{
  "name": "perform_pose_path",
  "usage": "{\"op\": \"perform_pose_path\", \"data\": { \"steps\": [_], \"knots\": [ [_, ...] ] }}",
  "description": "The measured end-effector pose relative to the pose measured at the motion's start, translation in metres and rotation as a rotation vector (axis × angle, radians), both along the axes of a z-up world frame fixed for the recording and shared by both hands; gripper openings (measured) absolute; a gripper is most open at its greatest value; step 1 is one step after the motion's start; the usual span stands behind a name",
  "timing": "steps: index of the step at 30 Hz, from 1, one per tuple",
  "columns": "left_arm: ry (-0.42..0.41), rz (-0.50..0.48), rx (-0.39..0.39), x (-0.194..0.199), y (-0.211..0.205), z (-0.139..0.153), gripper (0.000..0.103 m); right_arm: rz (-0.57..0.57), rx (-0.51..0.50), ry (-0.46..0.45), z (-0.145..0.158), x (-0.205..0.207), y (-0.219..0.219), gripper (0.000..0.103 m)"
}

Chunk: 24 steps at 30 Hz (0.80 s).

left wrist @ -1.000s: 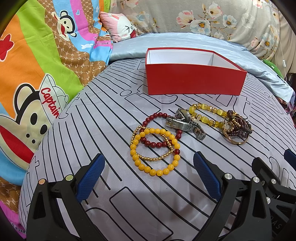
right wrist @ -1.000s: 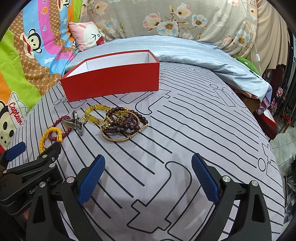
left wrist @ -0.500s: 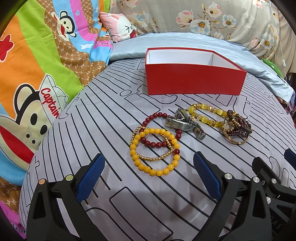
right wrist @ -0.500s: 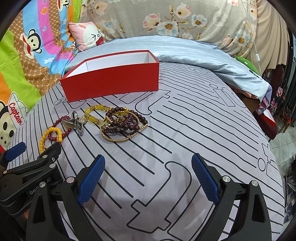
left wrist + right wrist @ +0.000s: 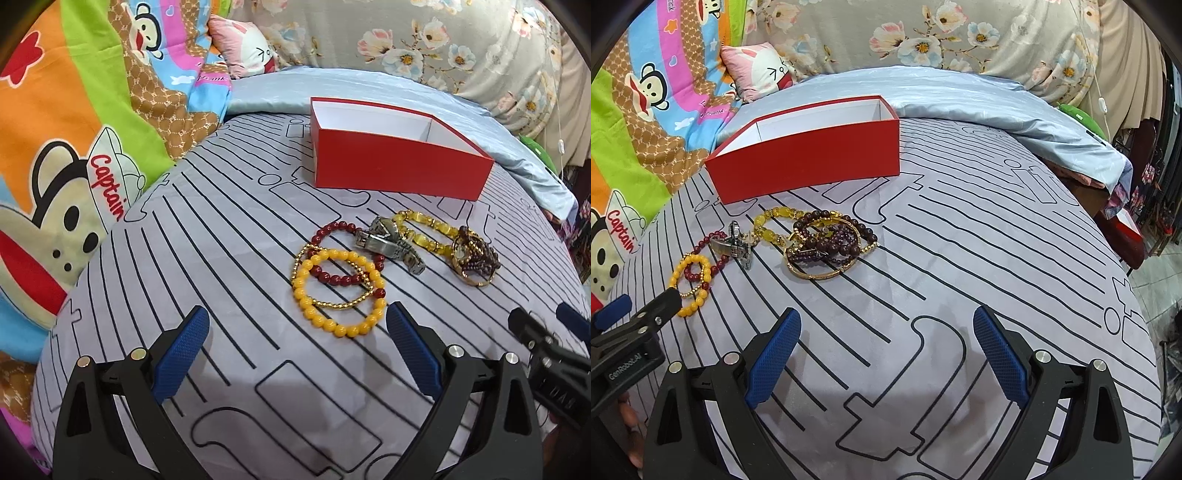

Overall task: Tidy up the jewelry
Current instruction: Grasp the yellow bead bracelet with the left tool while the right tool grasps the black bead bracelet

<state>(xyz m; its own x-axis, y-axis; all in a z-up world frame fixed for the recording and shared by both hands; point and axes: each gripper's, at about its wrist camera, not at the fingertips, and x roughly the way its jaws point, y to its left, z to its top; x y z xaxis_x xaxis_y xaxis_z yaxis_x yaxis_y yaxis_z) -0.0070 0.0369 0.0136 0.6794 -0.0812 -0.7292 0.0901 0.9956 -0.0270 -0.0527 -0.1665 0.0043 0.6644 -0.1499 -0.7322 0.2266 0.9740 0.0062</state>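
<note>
Jewelry lies on a grey striped bedsheet in front of an open red box. A yellow bead bracelet overlaps a thin gold bead bracelet and a dark red bead bracelet. To their right lie a silver watch, a translucent yellow bead bracelet and a pile of dark purple beads with a gold bangle. My left gripper is open, just short of the yellow bracelet. My right gripper is open over bare sheet, nearer than the purple pile.
A colourful cartoon monkey blanket is heaped on the left. A pale blue cover, a pink pillow and floral fabric lie behind the box. The bed edge drops off at the right.
Both grippers have shifted a little forward and to the left toward the jewelry; the jewelry and box have not moved.
</note>
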Motion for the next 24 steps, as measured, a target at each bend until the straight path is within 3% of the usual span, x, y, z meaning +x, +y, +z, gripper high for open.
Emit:
{"op": "perform_pose_path", "data": {
  "steps": [9,12,20,24],
  "knots": [
    [0.016,-0.026,-0.03,0.011,0.006,-0.002,0.091,-0.02,0.053,0.0,0.003,0.0,-0.015,0.09],
    [0.037,-0.02,-0.049,0.015,0.016,-0.004,0.078,-0.029,0.056,0.011,0.003,0.001,-0.02,0.09],
    [0.078,-0.051,-0.067,0.024,0.016,-0.014,0.055,-0.02,0.053,0.025,0.0,0.004,-0.017,0.09],
    [0.076,-0.087,-0.087,0.025,0.009,-0.014,0.036,-0.006,0.043,0.023,0.002,0.006,-0.012,0.09]
  ]
}}
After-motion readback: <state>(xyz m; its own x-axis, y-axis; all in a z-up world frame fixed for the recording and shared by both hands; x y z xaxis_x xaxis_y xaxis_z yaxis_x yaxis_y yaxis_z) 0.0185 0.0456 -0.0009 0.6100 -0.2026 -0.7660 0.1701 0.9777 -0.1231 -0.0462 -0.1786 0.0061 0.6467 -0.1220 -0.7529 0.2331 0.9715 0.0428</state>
